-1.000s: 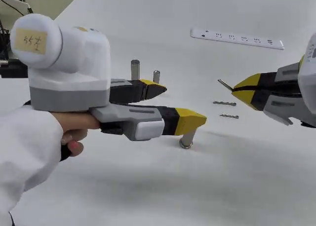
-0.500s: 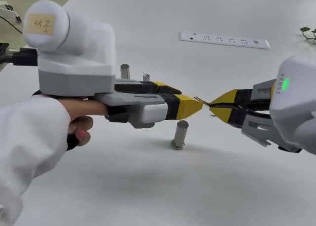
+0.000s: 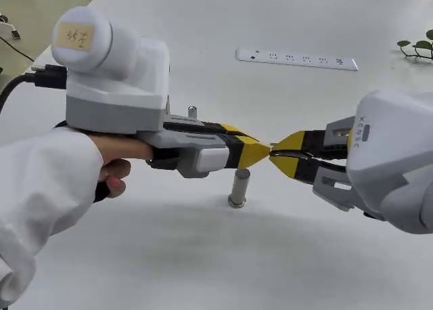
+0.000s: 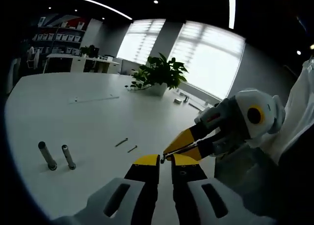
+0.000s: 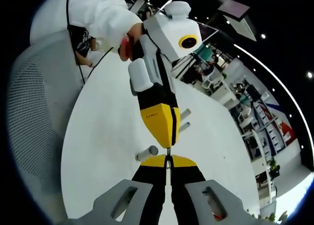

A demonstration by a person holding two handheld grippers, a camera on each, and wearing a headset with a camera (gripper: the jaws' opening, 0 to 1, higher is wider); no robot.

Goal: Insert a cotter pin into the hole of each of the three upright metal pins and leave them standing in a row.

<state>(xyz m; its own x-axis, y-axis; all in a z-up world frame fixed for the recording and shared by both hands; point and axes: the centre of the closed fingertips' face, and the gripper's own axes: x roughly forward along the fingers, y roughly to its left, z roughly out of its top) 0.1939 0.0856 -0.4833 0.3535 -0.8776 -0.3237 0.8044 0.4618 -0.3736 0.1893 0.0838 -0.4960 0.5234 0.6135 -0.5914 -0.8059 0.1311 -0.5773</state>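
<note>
Cotter pin is pinched in the closed jaws of the right hand-held gripper. Its free end meets the tips of the left hand-held gripper (jaws nearly together; I cannot tell whether they grip it). Beneath, one metal pin stands upright on the desk. Two other metal pins stand side by side, with loose cotter pins lying nearby.

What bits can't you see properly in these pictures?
Head view: the cotter pin, a tiny sliver where the left gripper and right gripper meet; whether the left jaws clamp it is unclear.
Head view: a far metal pin, mostly behind the left gripper.
Every view: the pins' holes, too small.
</note>
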